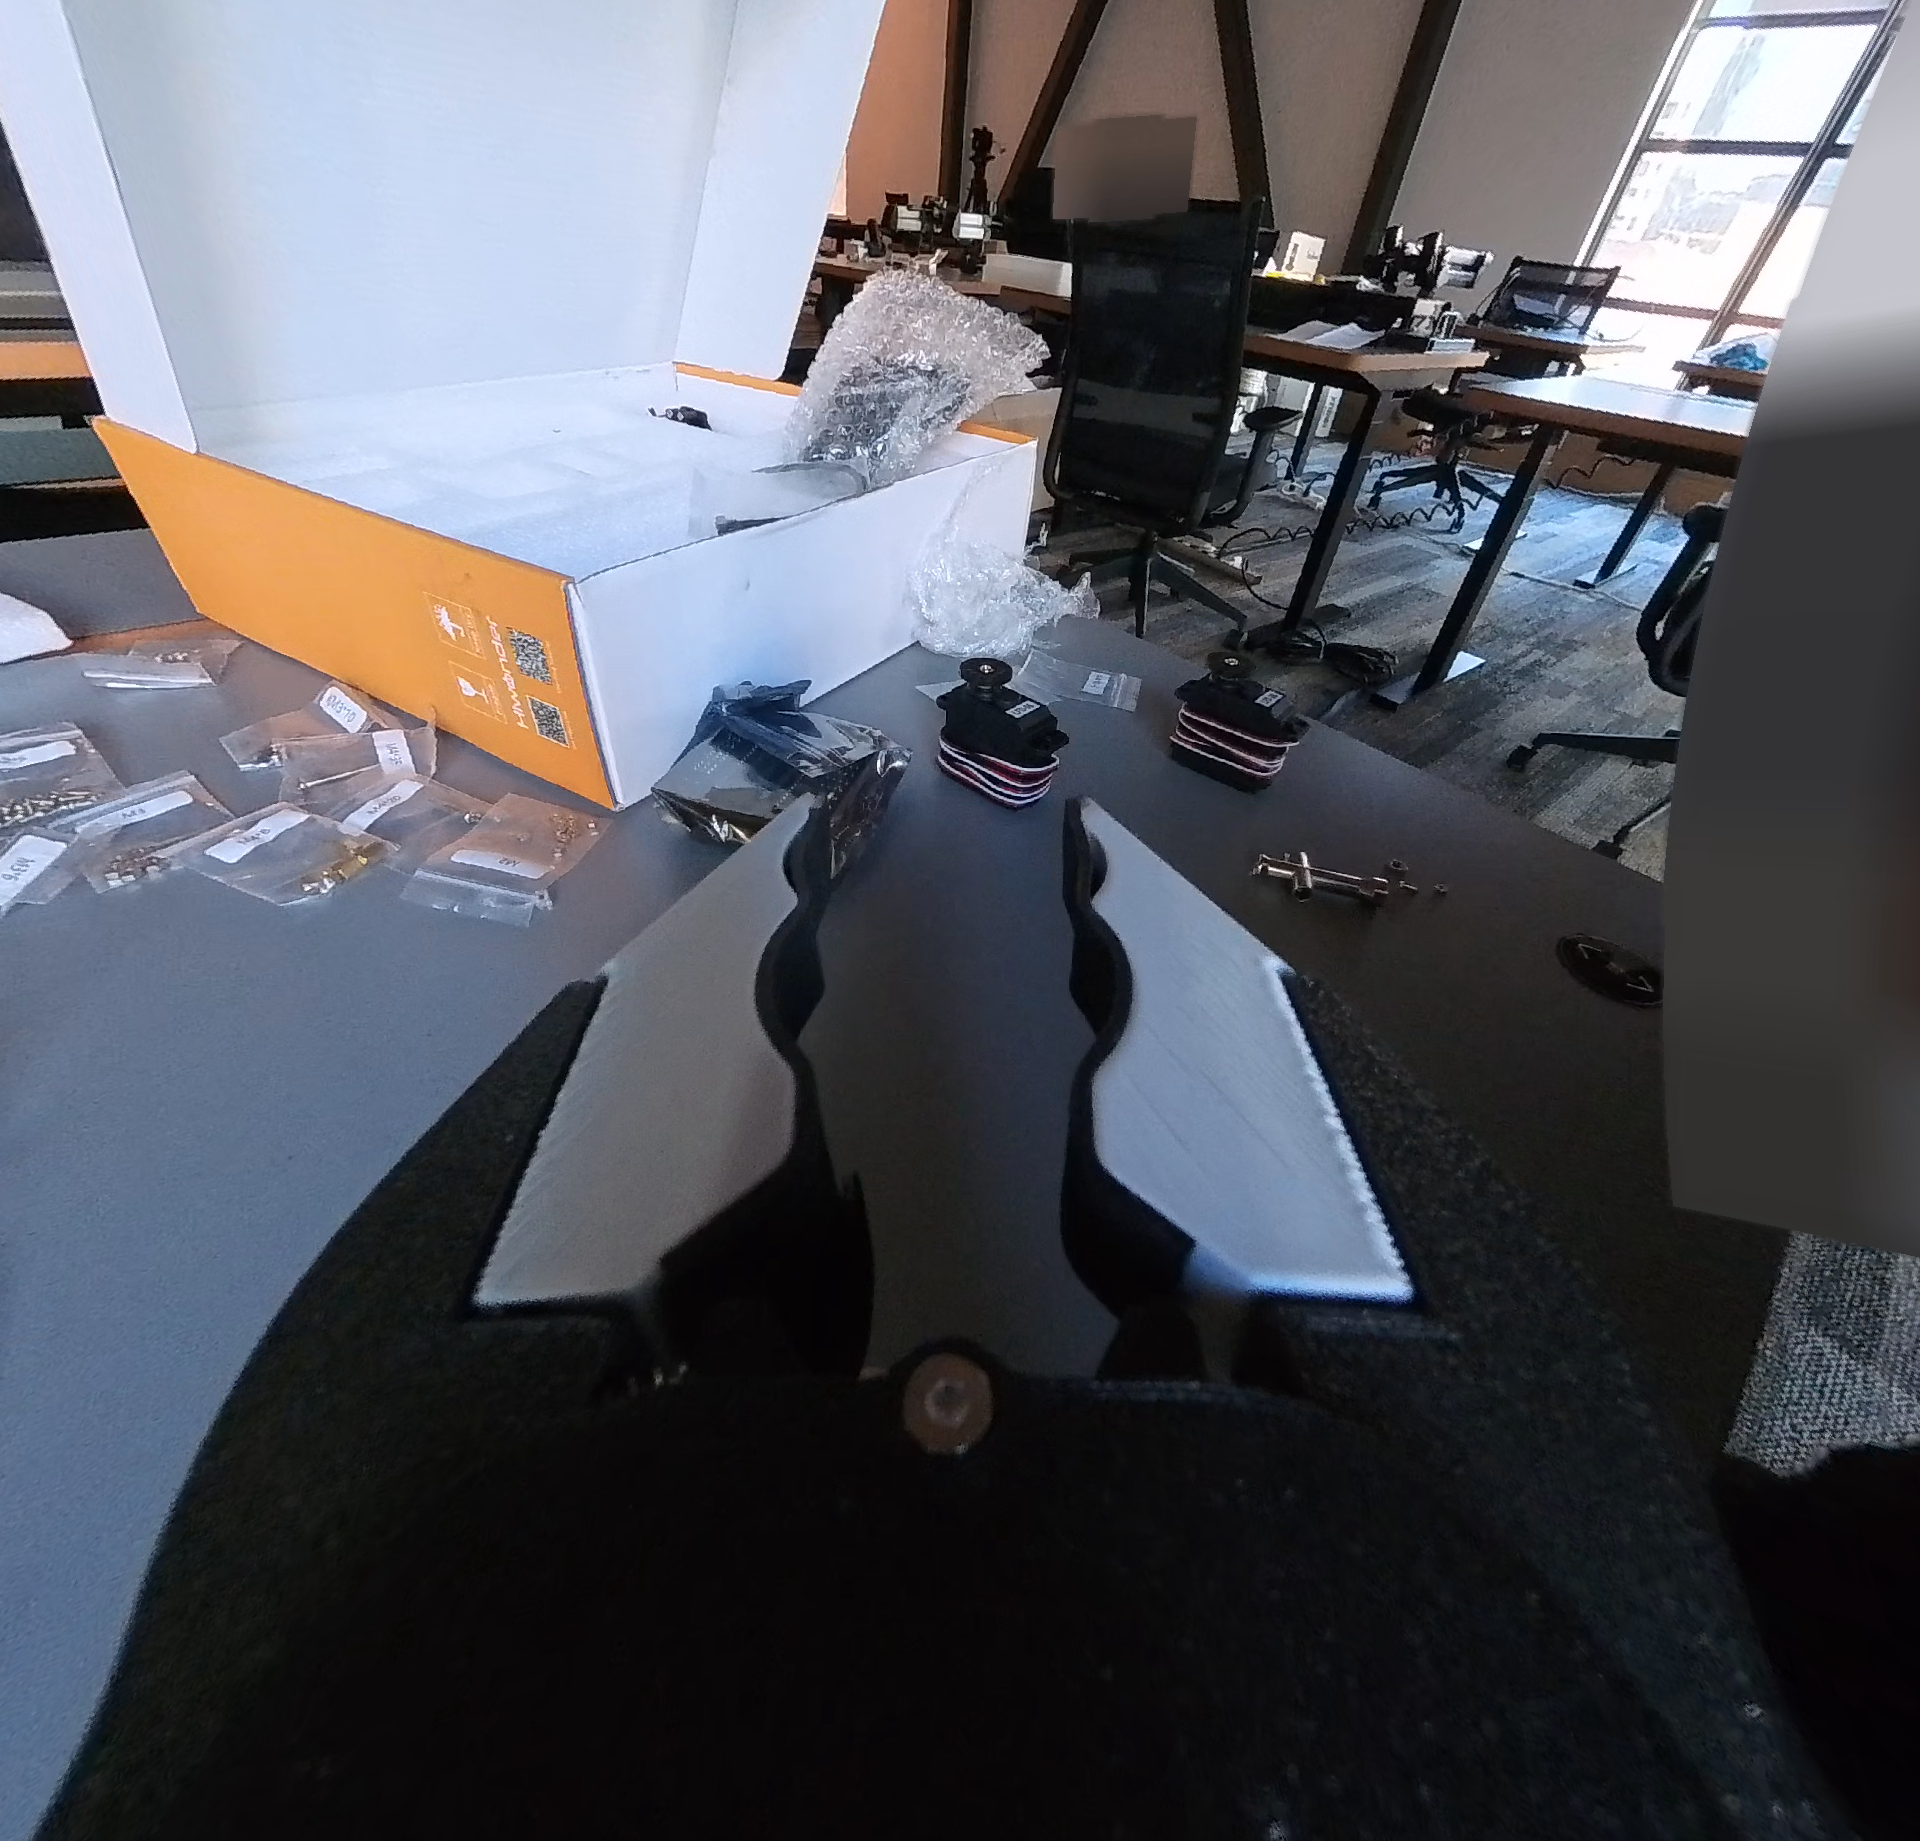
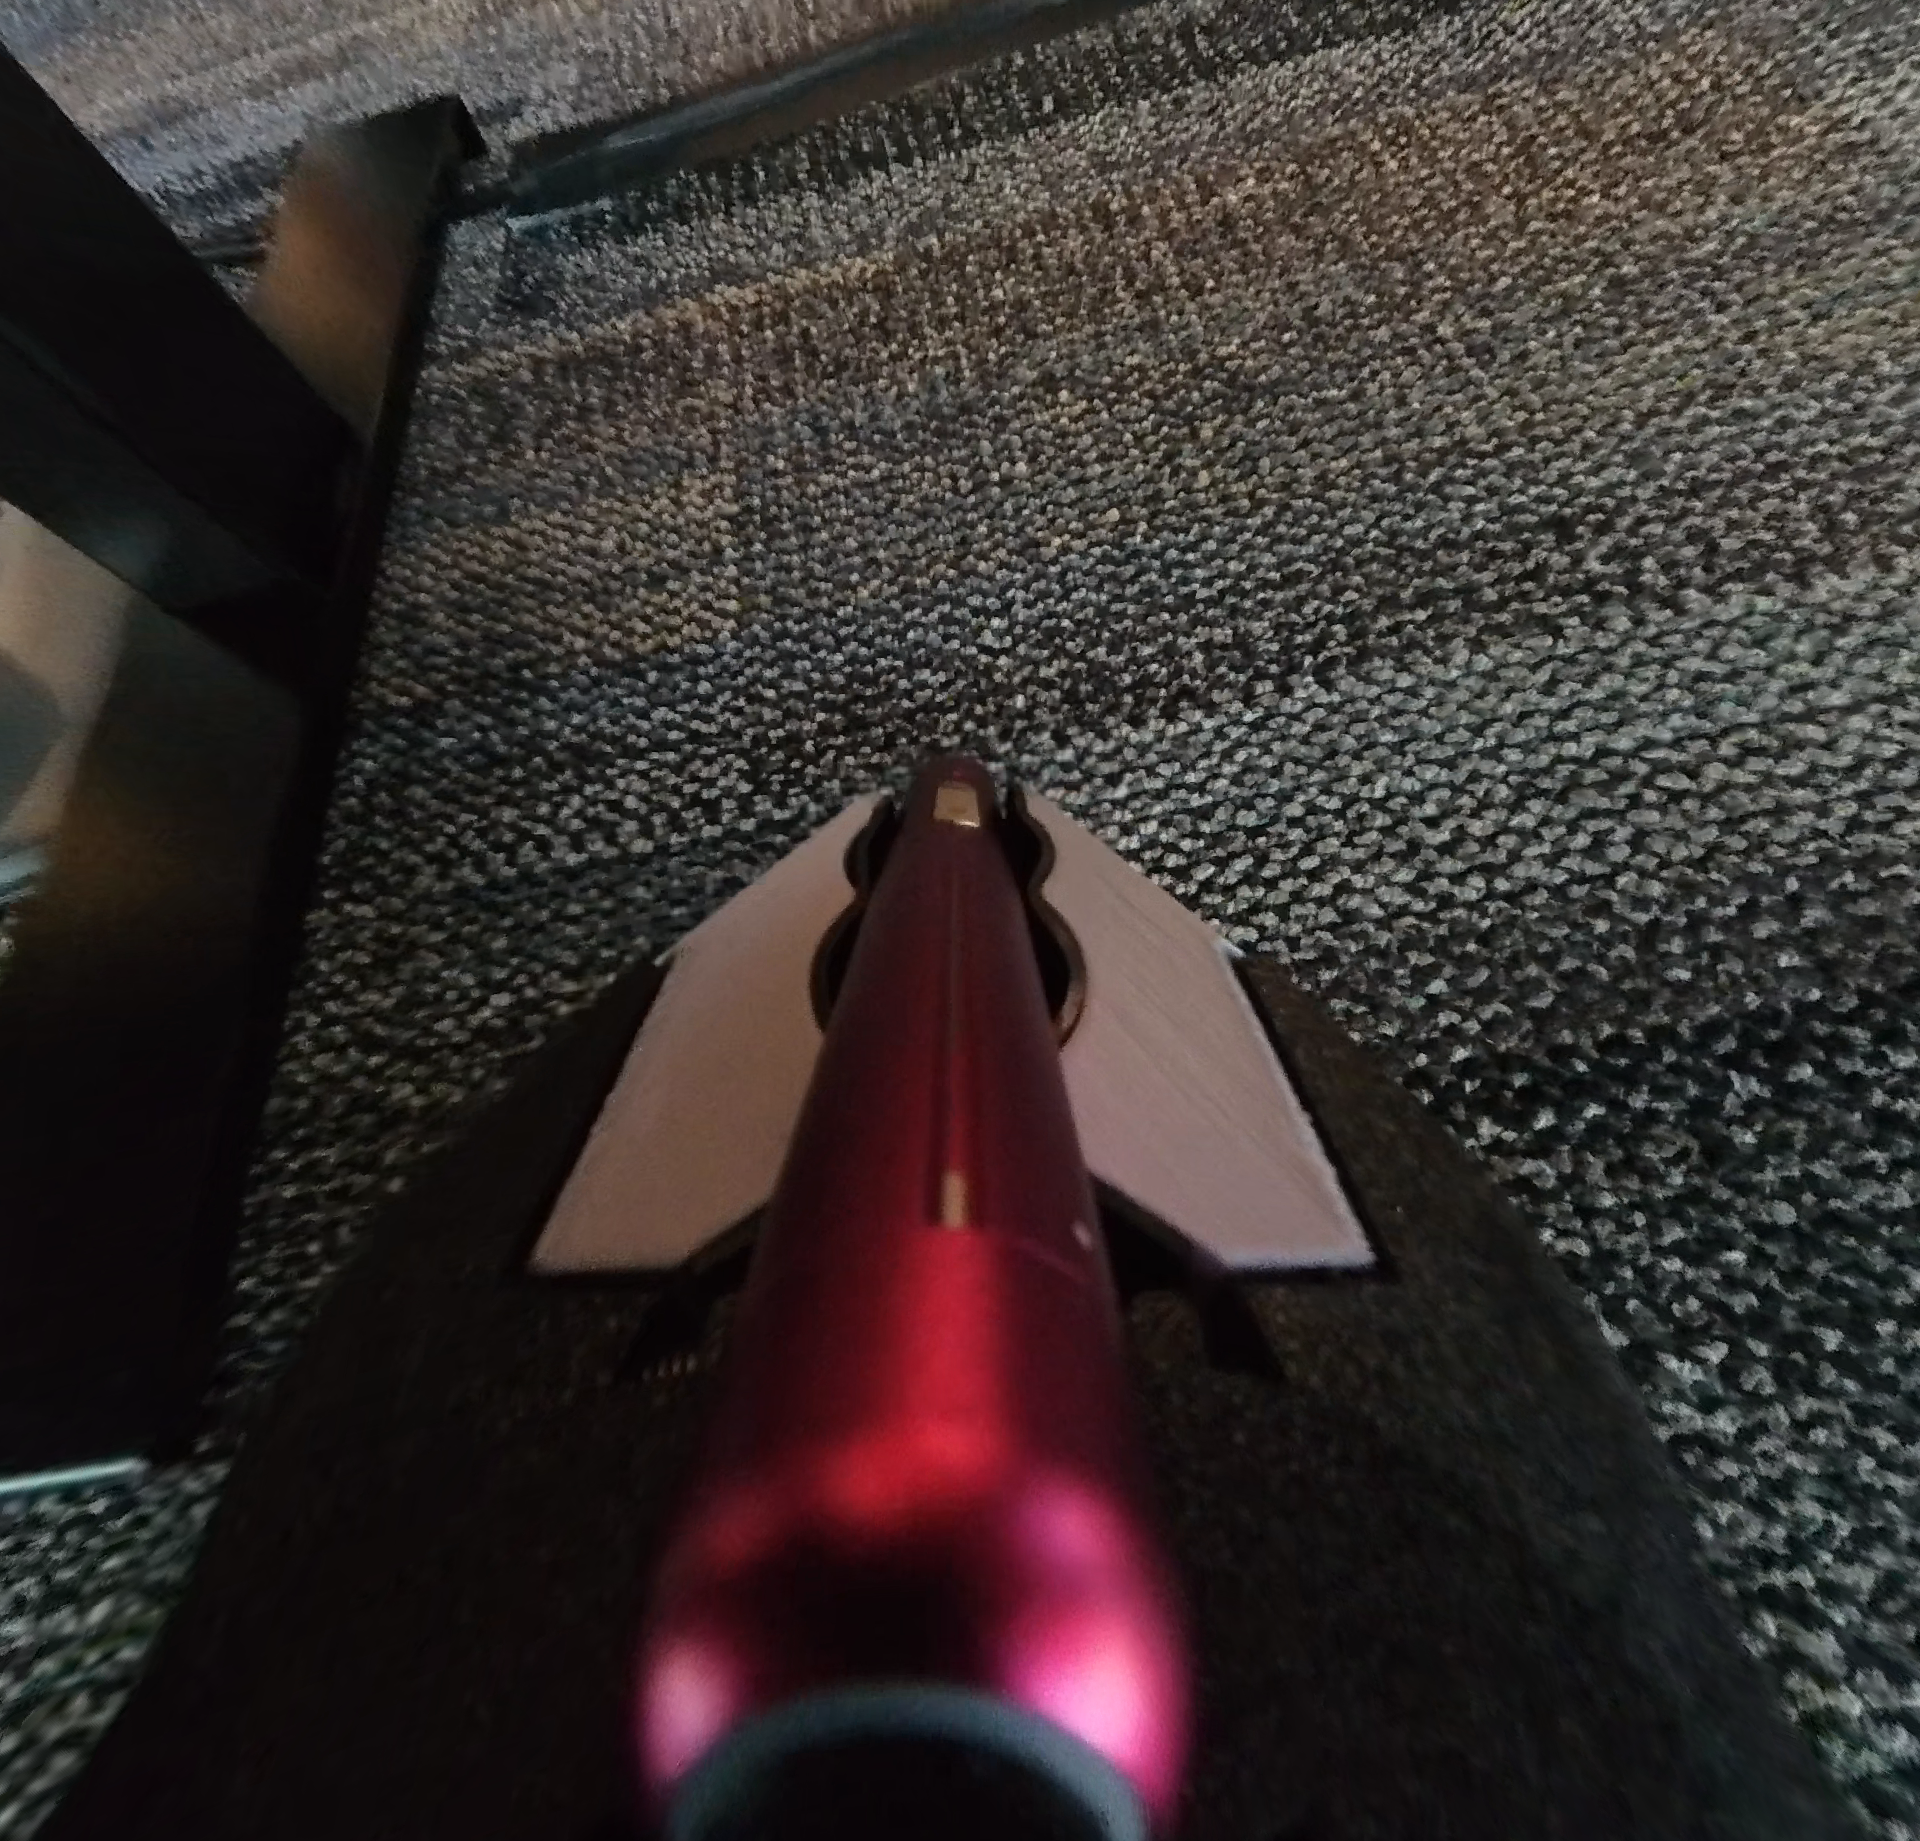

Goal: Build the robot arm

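My left gripper is open and empty, held low over a dark grey table. Just past its fingertips stand two black servo motors wrapped in striped cable, one straight ahead and one to the right. A crumpled dark foil bag lies by the left fingertip. A small metal cross wrench lies to the right. My right gripper is shut on a red metallic pen-shaped tool, which runs along its fingers, pointing down at grey speckled carpet.
An open orange and white cardboard box with bubble wrap stands at the back left. Several small clear bags of screws lie on the left. Office chairs and desks stand beyond the table. A dark table leg is left of the right gripper. About 90 centimetres separates my left fingertips from my right.
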